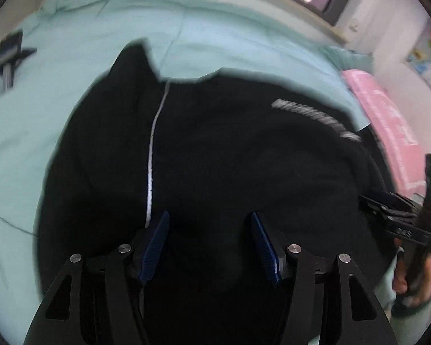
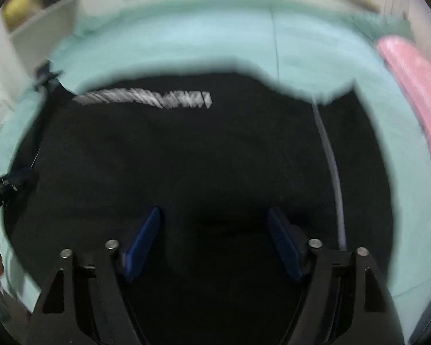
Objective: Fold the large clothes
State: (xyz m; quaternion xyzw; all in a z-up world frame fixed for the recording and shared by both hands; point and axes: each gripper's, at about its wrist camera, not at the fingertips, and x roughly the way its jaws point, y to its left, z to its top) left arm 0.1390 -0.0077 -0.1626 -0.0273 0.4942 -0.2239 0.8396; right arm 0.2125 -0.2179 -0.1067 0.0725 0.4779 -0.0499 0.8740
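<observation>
Black fabric fills the space ahead of both grippers: a large dark garment lies spread on a bed covered with a pale mint sheet. The left gripper is released, its blue-padded fingers standing wide apart over the cloth with nothing between them; whether the pads touch the fabric cannot be told. A thin white stripe runs away from its left finger toward the garment's far edge, and a blurred white printed band sits ahead and to its right. Further to its right, at the garment's side, the right gripper shows, held by a hand, with a green light on its body. A small dark device rests on the sheet far ahead to the left, and a pink cloth lies along the bed's edge to the right.

In the right wrist view, the right gripper is likewise spread open over the garment, empty between its blue fingers. The printed band lies ahead to its left, the white stripe just off its right finger, the pink cloth beyond that. The left gripper pokes in at the far left edge. Both views are motion-blurred.
</observation>
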